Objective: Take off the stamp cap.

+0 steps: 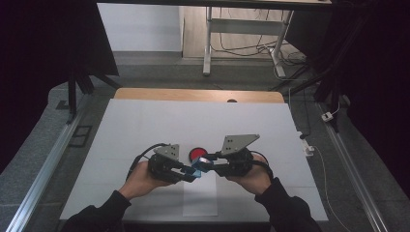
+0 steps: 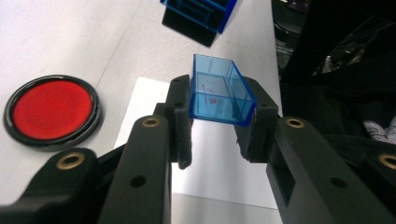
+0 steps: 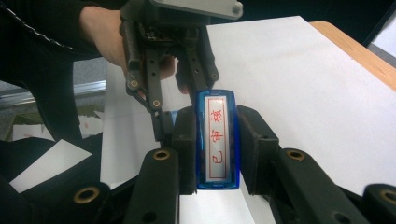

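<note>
The left tool (image 2: 219, 126) is closed on a clear blue cap (image 2: 219, 95), its two jaws pressing the cap's long sides. The cap is an open box of see-through blue plastic, held clear of the counter with its open mouth facing away from the hand; inside it shows faint red ink marks and nothing else.

The right tool (image 3: 217, 144) is closed on a blue stamp (image 3: 217, 140), with one jaw on each long side. The stamp lies lengthwise between the jaws, and its top label, a white strip with red characters in a red frame, faces that tool's camera.

In the high view the left tool (image 1: 186, 175) and the right tool (image 1: 205, 162) meet tip to tip above the near middle of the white counter (image 1: 145, 130), with the blue pieces between them; whether cap and stamp touch there is too small to tell. In the left gripper view the stamp (image 2: 198, 18) hangs apart from the cap.

A round ink pad (image 1: 197, 153) with a black rim and a red filling sits on the counter just beyond the tools. A white sheet of paper (image 1: 200, 198) lies under the tools, near the counter's front edge.
</note>
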`<state>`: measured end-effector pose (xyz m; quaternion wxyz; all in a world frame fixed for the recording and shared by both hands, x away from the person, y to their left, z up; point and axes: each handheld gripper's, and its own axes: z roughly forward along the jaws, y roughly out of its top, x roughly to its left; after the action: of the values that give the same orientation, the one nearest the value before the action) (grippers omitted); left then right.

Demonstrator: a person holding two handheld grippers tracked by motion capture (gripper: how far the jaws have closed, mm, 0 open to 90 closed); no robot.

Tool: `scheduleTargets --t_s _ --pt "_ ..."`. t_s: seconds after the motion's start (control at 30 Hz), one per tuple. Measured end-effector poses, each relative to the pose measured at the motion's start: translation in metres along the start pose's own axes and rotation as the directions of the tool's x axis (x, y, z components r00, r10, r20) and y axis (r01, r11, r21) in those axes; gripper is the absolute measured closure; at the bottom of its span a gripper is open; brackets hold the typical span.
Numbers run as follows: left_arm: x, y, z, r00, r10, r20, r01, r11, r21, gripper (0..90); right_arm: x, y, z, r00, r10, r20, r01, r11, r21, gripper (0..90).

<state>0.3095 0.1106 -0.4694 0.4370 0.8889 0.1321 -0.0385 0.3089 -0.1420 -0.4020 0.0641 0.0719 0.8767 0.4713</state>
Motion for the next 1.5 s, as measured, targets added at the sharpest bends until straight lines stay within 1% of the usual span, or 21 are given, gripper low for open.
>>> scheduleTargets --t_s 0.07,0.13,0.2,0.33,0.37,0.57,0.63,0.7,0.8,0.87,0.97,1.03,1.07,1.1,1.2,1.23,1.3,1.33,1.4,1.47,1.5 --pt "-0.001 -0.001 -0.002 0.9997 0.001 -0.025 -0.001 1.0000 0.007 68.6 0.000 0.000 0.000 1.0000 0.001 0.002 -0.001 1.000 0.001 70.5" --pt "-0.002 -0.003 -0.005 0.9990 -0.024 -0.037 0.024 0.9997 0.005 68.6 0.000 0.000 -0.001 1.0000 0.004 0.006 -0.004 1.000 0.002 70.5" --pt "-0.004 -0.004 -0.008 0.9979 -0.022 -0.061 0.023 0.9997 0.009 68.6 0.000 -0.001 -0.001 1.0000 0.007 0.004 -0.007 1.000 0.003 70.5" --pt "-0.007 -0.007 -0.014 0.9946 -0.050 -0.091 0.051 0.9986 0.010 68.6 -0.001 -0.001 0.000 0.9998 0.017 0.004 -0.017 1.000 0.004 70.5" --pt "-0.008 -0.008 -0.015 0.9939 -0.050 -0.098 0.051 0.9987 0.007 68.5 -0.001 -0.001 0.000 0.9998 0.019 0.004 -0.019 1.000 0.004 70.5" --pt "-0.013 -0.013 -0.024 0.9856 -0.095 -0.140 0.097 0.9953 0.008 68.5 -0.002 -0.002 0.000 0.9994 0.032 0.009 -0.032 0.999 0.010 70.5" --pt "-0.016 -0.015 -0.027 0.9803 -0.118 -0.159 0.121 0.9925 0.013 68.4 -0.002 -0.002 0.000 0.9992 0.037 0.014 -0.037 0.999 0.014 70.5" --pt "-0.018 -0.017 -0.030 0.9772 -0.121 -0.174 0.125 0.9922 0.008 68.4 -0.002 -0.003 0.000 0.9988 0.046 0.017 -0.046 0.999 0.013 70.5" --pt "-0.022 -0.022 -0.037 0.9690 -0.139 -0.205 0.141 0.9900 -0.005 68.4 -0.003 -0.004 0.000 0.9982 0.055 0.023 -0.055 0.998 0.014 70.4" --pt "-0.024 -0.026 -0.041 0.9669 -0.152 -0.205 0.150 0.9884 -0.022 68.3 -0.004 -0.004 0.000 0.9981 0.056 0.025 -0.056 0.998 0.013 70.5" --pt "-0.027 -0.033 -0.049 0.9577 -0.171 -0.231 0.165 0.9852 -0.046 68.2 -0.004 -0.004 0.000 0.9977 0.060 0.033 -0.060 0.998 0.014 70.5" --pt "-0.029 -0.038 -0.055 0.9506 -0.218 -0.221 0.208 0.9757 -0.070 68.3 -0.004 -0.004 0.000 0.9980 0.056 0.030 -0.057 0.998 0.018 70.5" --pt "-0.030 -0.040 -0.056 0.9485 -0.227 -0.221 0.215 0.9734 -0.078 68.3 -0.004 -0.004 0.000 0.9980 0.055 0.030 -0.056 0.998 0.022 70.4" --pt "-0.031 -0.043 -0.059 0.9444 -0.236 -0.228 0.222 0.9712 -0.085 68.3 -0.004 -0.004 0.000 0.9981 0.053 0.030 -0.054 0.998 0.024 70.4" --pt "-0.035 -0.050 -0.064 0.9370 -0.242 -0.251 0.226 0.9696 -0.094 68.2 -0.003 -0.004 0.000 0.9985 0.046 0.031 -0.047 0.998 0.034 70.5" --pt "-0.037 -0.053 -0.067 0.9317 -0.253 -0.261 0.234 0.9669 -0.103 68.2 -0.003 -0.004 0.001 0.9985 0.045 0.032 -0.046 0.998 0.035 70.4" --pt "-0.041 -0.058 -0.072 0.9236 -0.273 -0.269 0.248 0.9608 -0.123 68.2 -0.003 -0.004 0.000 0.9983 0.047 0.034 -0.048 0.998 0.035 70.5" --pt "-0.043 -0.062 -0.074 0.9160 -0.289 -0.278 0.259 0.9559 -0.138 68.1 -0.004 -0.004 0.000 0.9982 0.048 0.035 -0.049 0.998 0.034 70.4" --pt "-0.047 -0.067 -0.078 0.9029 -0.304 -0.304 0.271 0.9514 -0.147 68.2 -0.004 -0.005 0.000 0.9978 0.054 0.039 -0.055 0.998 0.028 70.4" --pt "-0.051 -0.073 -0.083 0.8927 -0.310 -0.328 0.277 0.9501 -0.144 68.1 -0.005 -0.005 0.000 0.9971 0.063 0.043 -0.064 0.998 0.027 70.4" --pt "-0.052 -0.076 -0.085 0.8859 -0.315 -0.340 0.282 0.9484 -0.146 68.1 -0.005 -0.005 0.000 0.9968 0.065 0.046 -0.067 0.997 0.028 70.4"
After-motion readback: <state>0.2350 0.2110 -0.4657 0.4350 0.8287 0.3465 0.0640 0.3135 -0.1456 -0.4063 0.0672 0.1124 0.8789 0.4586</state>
